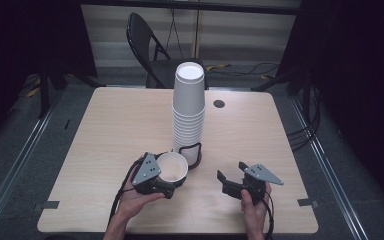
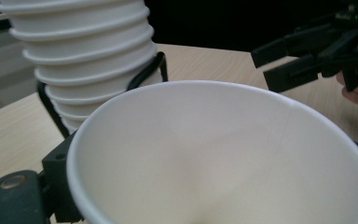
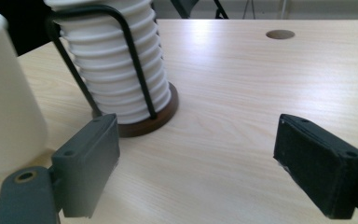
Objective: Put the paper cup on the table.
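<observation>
Now, low and left of centre in the high view, the left gripper (image 1: 172,177) is grasping a single white paper cup (image 1: 172,167), mouth up, its jaws clenched on the cup's wall. Just above it, at centre, the tall stack of cups (image 1: 189,107) is standing in its wire holder (image 1: 194,152). Lower right, the right gripper (image 1: 230,176) is hovering released, jaws spread wide with nothing between them.

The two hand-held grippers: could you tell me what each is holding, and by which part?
The left hand-held gripper holds a single white paper cup by its side wall, near the rim. The right hand-held gripper stands open, empty.
</observation>
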`<state>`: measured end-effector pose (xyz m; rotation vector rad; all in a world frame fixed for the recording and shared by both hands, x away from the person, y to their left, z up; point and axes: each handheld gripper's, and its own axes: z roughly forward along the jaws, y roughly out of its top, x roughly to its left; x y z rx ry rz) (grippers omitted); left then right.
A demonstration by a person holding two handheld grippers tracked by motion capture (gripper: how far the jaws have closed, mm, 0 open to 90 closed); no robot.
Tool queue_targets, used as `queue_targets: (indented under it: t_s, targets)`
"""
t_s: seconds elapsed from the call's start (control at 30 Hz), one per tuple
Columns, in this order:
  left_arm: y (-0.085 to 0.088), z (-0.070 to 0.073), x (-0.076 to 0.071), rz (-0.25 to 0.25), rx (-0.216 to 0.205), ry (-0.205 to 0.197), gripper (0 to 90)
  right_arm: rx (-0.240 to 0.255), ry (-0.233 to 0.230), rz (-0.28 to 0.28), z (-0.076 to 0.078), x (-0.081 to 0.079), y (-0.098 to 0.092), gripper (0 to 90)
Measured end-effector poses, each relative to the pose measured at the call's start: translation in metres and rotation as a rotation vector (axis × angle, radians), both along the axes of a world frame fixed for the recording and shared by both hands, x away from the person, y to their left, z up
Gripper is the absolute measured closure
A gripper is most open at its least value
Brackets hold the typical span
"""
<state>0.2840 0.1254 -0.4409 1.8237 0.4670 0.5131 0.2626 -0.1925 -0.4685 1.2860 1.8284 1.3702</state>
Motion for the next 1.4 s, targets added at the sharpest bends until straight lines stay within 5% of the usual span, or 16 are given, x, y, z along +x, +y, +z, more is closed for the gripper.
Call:
queue_targets:
  t_s: [0.1, 0.4, 0.7, 1.03, 1.4]
  targets:
    - [0.007, 0.004, 0.002, 0.021, -0.022, -0.001, 10.2, 0.005, -0.019, -0.029, -0.006, -0.003, -0.003, 13.9]
    - [0.028, 0.011, 0.017, 0.088, -0.065, -0.001, 10.0, -0.084, -0.105, -0.164, -0.016, -0.005, -0.003, 13.9]
    - [0.047, 0.013, 0.034, 0.183, -0.151, 0.033, 10.0, -0.057, -0.127, -0.156, -0.022, -0.006, -0.008, 13.9]
    - [0.058, 0.024, 0.046, 0.232, -0.168, 0.023, 9.8, -0.046, -0.135, -0.131, -0.024, -0.005, -0.005, 13.8]
    - [0.058, 0.025, 0.082, 0.245, -0.189, 0.06, 9.5, -0.017, -0.142, -0.144, -0.026, -0.006, -0.007, 13.7]
